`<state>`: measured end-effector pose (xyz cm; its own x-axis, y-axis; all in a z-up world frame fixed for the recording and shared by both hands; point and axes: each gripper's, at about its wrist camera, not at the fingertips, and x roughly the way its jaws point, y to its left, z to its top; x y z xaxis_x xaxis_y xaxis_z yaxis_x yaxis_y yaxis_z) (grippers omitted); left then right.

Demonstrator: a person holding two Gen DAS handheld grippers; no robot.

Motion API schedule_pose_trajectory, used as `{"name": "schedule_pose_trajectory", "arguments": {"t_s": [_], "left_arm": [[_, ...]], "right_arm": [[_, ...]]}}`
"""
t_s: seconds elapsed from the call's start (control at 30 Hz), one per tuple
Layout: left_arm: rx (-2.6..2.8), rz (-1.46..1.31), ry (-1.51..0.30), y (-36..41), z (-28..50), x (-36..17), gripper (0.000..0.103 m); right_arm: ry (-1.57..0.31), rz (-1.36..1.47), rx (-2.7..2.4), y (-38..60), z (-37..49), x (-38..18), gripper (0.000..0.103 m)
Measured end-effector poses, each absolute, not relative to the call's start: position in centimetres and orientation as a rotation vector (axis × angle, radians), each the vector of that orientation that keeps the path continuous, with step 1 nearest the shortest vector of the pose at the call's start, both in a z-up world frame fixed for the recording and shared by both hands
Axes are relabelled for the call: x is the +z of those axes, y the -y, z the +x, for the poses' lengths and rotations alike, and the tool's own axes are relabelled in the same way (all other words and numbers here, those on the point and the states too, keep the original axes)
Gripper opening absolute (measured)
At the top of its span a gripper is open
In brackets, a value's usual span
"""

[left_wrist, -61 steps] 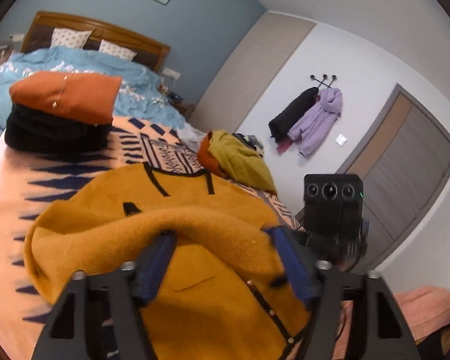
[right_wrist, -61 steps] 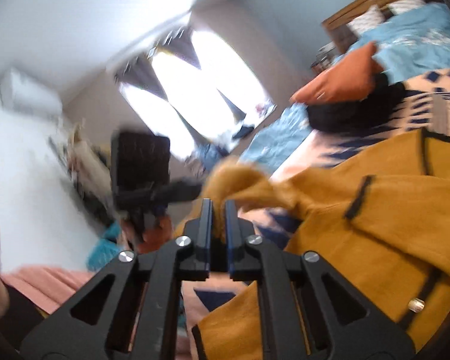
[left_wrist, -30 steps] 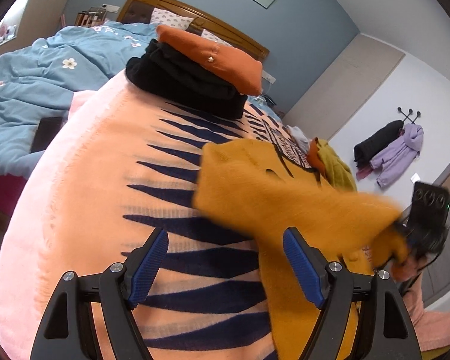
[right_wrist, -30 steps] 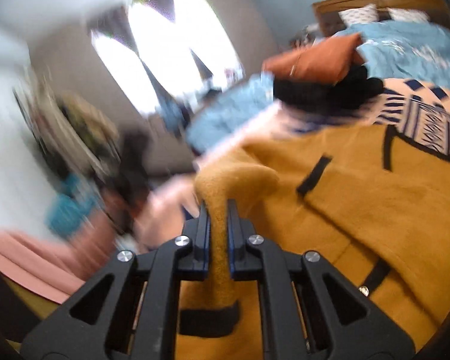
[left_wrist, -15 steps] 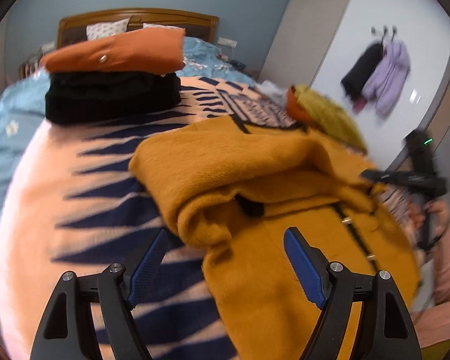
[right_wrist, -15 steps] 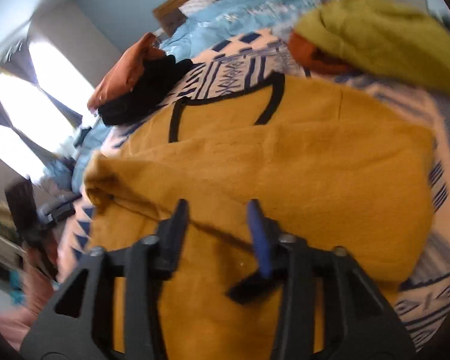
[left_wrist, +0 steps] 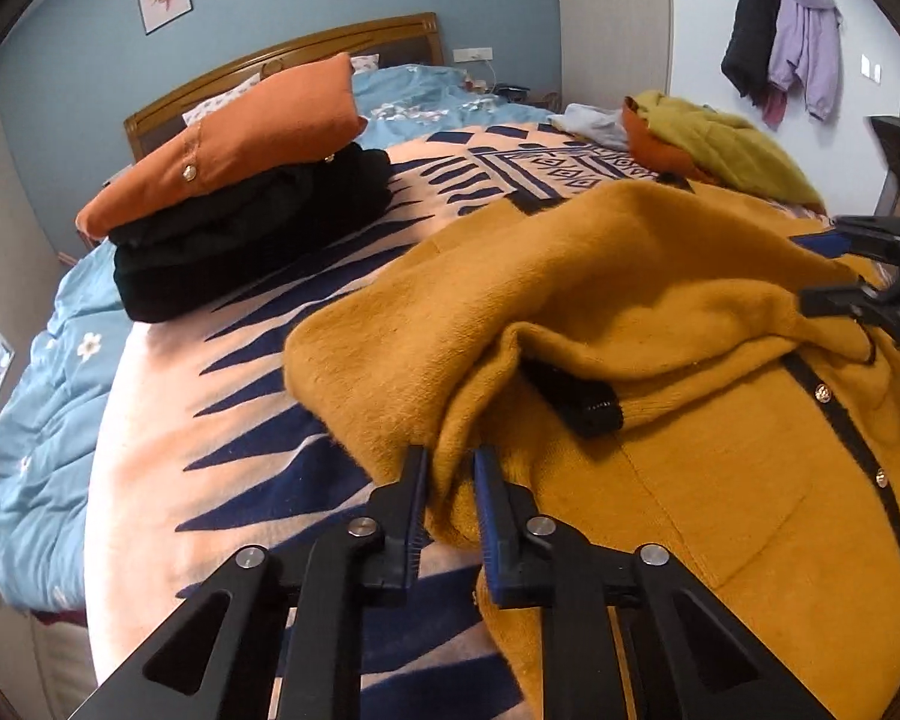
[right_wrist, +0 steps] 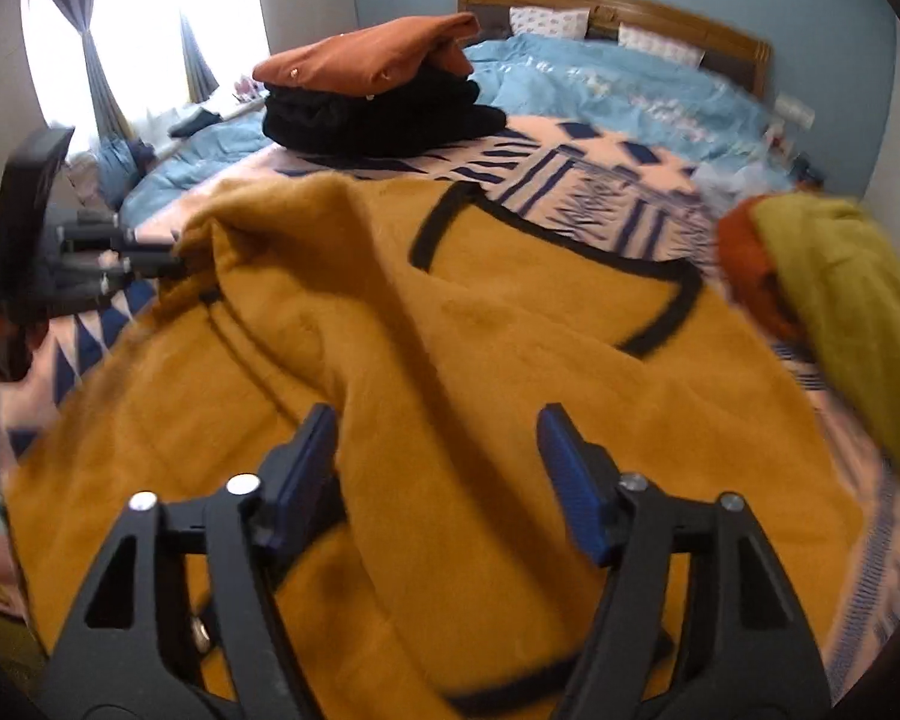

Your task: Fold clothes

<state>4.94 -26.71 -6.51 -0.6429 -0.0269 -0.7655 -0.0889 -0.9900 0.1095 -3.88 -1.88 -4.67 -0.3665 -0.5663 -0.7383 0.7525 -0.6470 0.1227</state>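
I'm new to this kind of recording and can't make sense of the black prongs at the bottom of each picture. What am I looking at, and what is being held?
There is no robot here. A person holds a two-fingered claw in each hand, and each claw carries a wide-angle camera looking forward along its fingers, so the black prongs are the claw itself.

The left wrist view shows the left claw pinched shut on a fold of the mustard cardigan. The right wrist view shows the right claw open above the same cardigan, gripping nothing. Each claw also appears at the edge of the other's picture.

The cardigan lies on a pink and navy patterned blanket spread over a bed. Farther back sits a stack of folded clothes, orange on top of black, and to the side a loose olive-green garment not yet folded.
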Motion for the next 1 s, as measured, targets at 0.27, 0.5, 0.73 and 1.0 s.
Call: {"name": "schedule_pose_trajectory", "arguments": {"t_s": [0.27,0.5,0.73,1.0], "left_arm": [[2.820,-1.206,-0.470,24.7,6.8,-5.7,0.011],[2.803,-1.183,-0.571,23.5,6.1,-5.7,0.022],[2.765,-1.189,-0.664,22.6,5.1,-6.4,0.040],[2.780,-1.193,-0.570,23.8,4.6,-6.4,0.018]], "right_arm": [[-0.221,1.137,-1.947,2.6,-8.5,-5.4,0.007],[-0.145,1.201,-2.068,1.7,-13.3,-4.1,0.008],[-0.056,1.171,-2.208,-1.3,-12.8,-4.4,0.055],[-0.404,0.970,-2.142,-1.2,-4.5,-3.4,0.055]]}}
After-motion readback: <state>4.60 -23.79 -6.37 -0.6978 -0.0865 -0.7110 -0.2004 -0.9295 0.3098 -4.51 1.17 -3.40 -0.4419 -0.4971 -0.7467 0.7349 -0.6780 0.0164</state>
